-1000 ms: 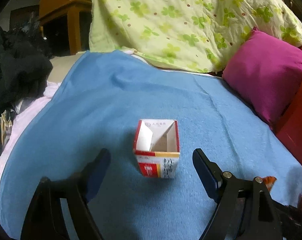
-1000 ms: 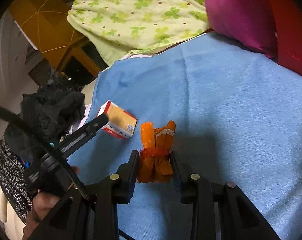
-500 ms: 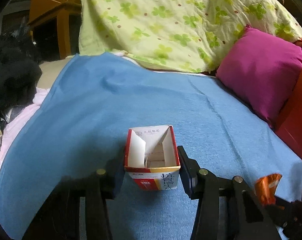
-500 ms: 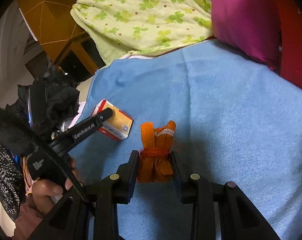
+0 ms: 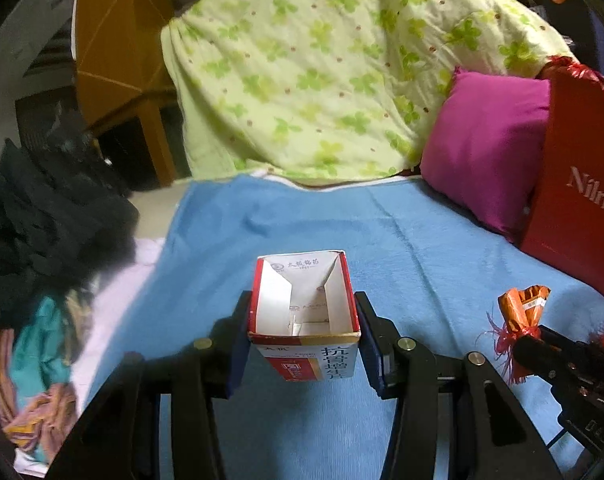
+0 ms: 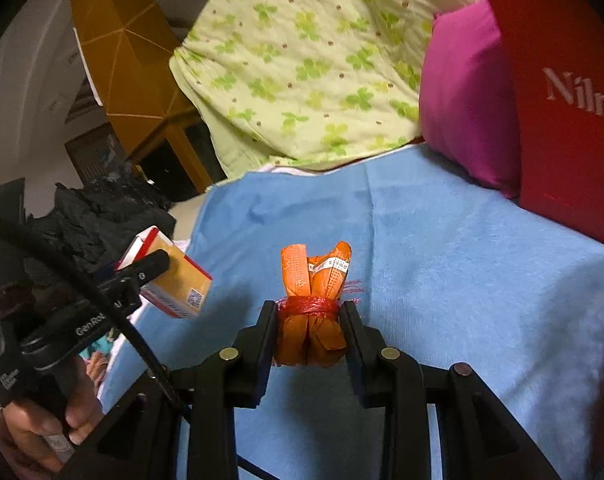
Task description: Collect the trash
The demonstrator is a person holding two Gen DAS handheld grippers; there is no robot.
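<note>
Now both grippers carry trash above the bed

Between my left gripper (image 5: 302, 344) fingers sits an open-topped white cardboard medicine box with red edges and an orange band (image 5: 304, 320); the pads press on its two side walls, so it is clamped, lifted off the cloth, its open mouth facing away from me and its printed face toward me. My right gripper (image 6: 309, 338) is clenched on a bundle of crumpled orange wrappers tied with red plastic string (image 6: 312, 308), the wrapper tops sticking up ahead of the fingertips. From the right wrist view I see the box to the left of that gripper, held clear of the bed, with a person's hand (image 6: 42, 420) on the left tool's handle.

Under both grippers spreads a light blue fleece blanket (image 5: 402, 240). Beyond it lies a pale green quilt printed with clover leaves (image 5: 322, 72). Ahead to the right stand a magenta cushion (image 5: 490, 152) and, just beside it, a red paper bag with white lettering (image 5: 574, 184). Left of the blanket I see a heap of dark clothing (image 5: 42, 216), with a yellow-brown wooden cabinet (image 5: 114, 40) behind it.
</note>
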